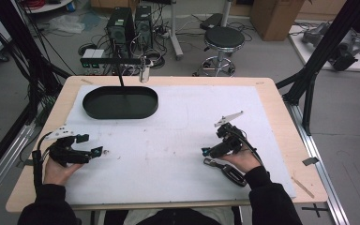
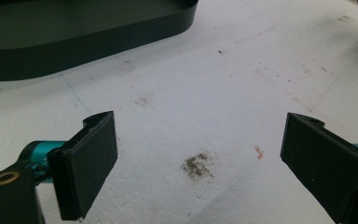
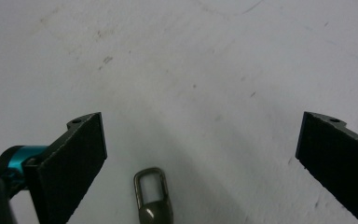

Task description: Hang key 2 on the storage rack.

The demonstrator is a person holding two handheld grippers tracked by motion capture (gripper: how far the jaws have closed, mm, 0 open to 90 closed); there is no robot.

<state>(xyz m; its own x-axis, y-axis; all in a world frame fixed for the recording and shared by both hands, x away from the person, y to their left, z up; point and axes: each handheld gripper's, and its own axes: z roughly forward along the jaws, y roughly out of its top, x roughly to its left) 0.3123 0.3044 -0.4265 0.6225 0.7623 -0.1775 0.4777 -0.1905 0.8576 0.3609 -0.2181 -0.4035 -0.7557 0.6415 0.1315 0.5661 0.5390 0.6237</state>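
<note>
Right gripper point(image 3: 200, 163) spread wide, empty; metal clasp point(image 3: 153, 198) just beneath (between jaws, untouched) on white mat point(image 3: 191, 70).

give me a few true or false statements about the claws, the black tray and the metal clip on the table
1. The left claw has its jaws spread wide with nothing between them. True.
2. The black tray sits at the near edge of the table, by the person's hands. False: it lies at the far left of the white mat.
3. The right claw is shut on the metal clip. False: its jaws are wide apart and the clip lies on the mat, touching neither one.
4. The tray has something lying in it. False: as far as the high view shows, it is empty.
5. The metal clip lies near the right claw. True.
</note>
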